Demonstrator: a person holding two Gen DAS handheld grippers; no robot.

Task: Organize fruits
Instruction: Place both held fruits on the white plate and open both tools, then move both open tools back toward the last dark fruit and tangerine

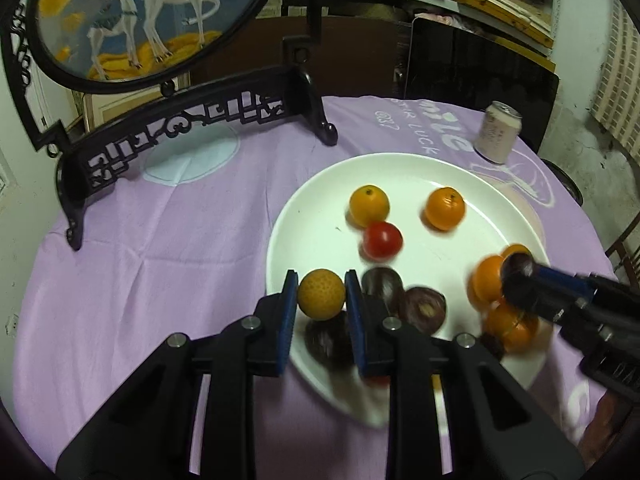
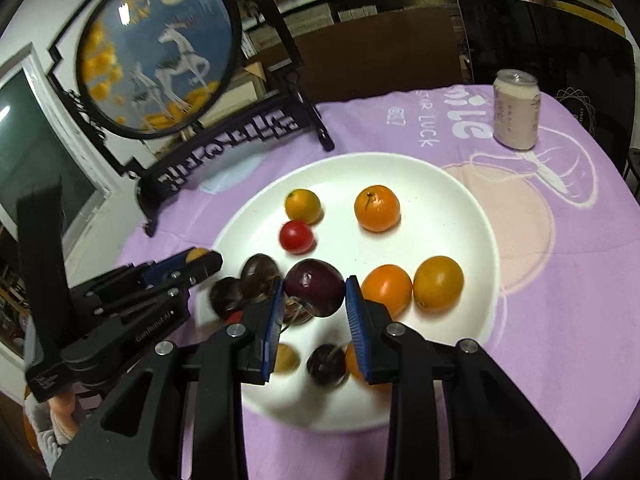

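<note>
A white plate [image 1: 312, 208] [image 2: 448, 184] on the purple cloth holds several oranges, a red tomato [image 1: 382, 240] [image 2: 296, 236] and several dark purple fruits. My left gripper [image 1: 321, 294] is shut on a small yellow-orange fruit [image 1: 321, 295] above the plate's left rim. In the right wrist view the left gripper [image 2: 204, 260] shows at the left with that fruit's tip [image 2: 196, 255]. My right gripper [image 2: 314, 300] is shut on a dark purple fruit [image 2: 316, 288] above the plate. In the left wrist view the right gripper [image 1: 520, 272] holds that fruit [image 1: 518, 266] beside oranges.
A black carved stand with a round painted screen [image 1: 140, 12] [image 2: 156, 52] stands at the back left of the table. A pale drink can [image 1: 498, 132] [image 2: 516, 110] stands at the back right. A dark chair back [image 1: 480, 60] is behind the table.
</note>
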